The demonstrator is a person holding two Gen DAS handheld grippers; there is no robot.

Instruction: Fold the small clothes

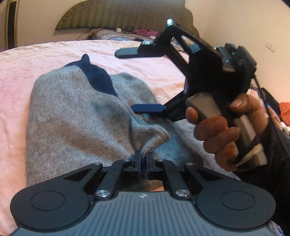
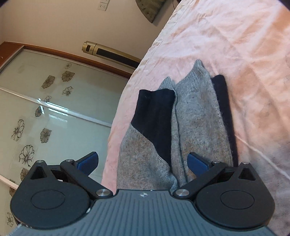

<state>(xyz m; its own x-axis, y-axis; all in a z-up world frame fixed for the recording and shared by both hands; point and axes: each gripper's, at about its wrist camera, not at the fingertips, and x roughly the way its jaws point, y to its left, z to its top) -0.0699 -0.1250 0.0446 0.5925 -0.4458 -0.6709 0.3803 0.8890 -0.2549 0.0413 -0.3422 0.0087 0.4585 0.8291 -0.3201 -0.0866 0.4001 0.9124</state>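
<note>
left gripper (image 1: 143, 159) pinched closed; right gripper (image 2: 143, 161) spread wide, gripped by a hand (image 1: 224, 134).

You've got a pink bedsheet (image 1: 27, 59), olive headboard (image 1: 112, 16) far, cream walls (image 1: 235, 23), floral sliding glass door (image 2: 54, 101) left.

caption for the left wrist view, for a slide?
Left gripper shut on a pinched fold of the grey knit sock with navy heel on the pink sheet; right gripper open above.
</note>
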